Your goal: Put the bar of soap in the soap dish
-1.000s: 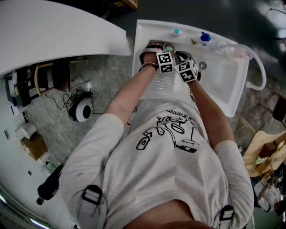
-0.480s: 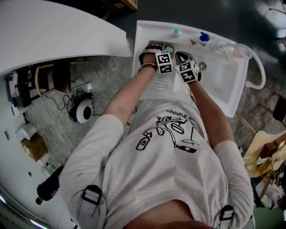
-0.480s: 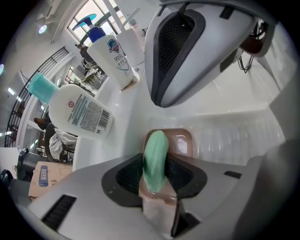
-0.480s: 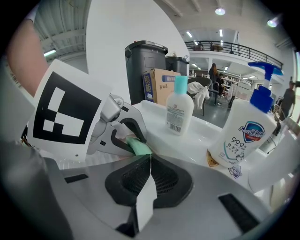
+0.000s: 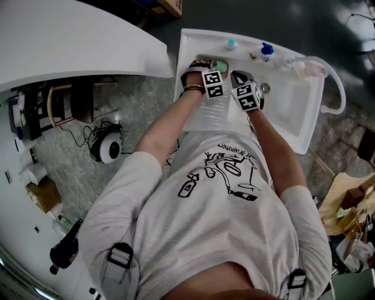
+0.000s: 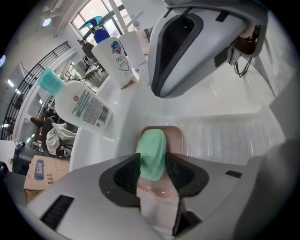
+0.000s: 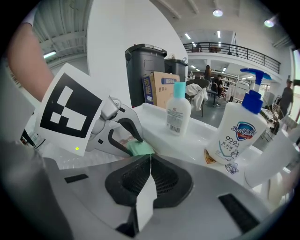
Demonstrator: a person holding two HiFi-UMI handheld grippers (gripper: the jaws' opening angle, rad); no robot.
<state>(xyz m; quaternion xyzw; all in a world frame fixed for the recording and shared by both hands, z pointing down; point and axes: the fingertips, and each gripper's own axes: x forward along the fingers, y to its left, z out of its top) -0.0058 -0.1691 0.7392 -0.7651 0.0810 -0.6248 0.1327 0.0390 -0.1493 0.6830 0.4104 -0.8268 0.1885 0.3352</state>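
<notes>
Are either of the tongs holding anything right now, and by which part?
Nothing is held. The left tongs have just been opening; the green soap bar lies in the pink soap dish between them. The right tongs are shut, empty.

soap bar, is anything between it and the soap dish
Nothing visible does. The green soap bar already appears to rest in the pink soap dish. It lies between the jaws of the left gripper, which have just been opening.

Bright even light from ceiling lamps (image 7: 218,12), all pretty sharp. Heavy fisheye warp, black corners in gripper views.
</notes>
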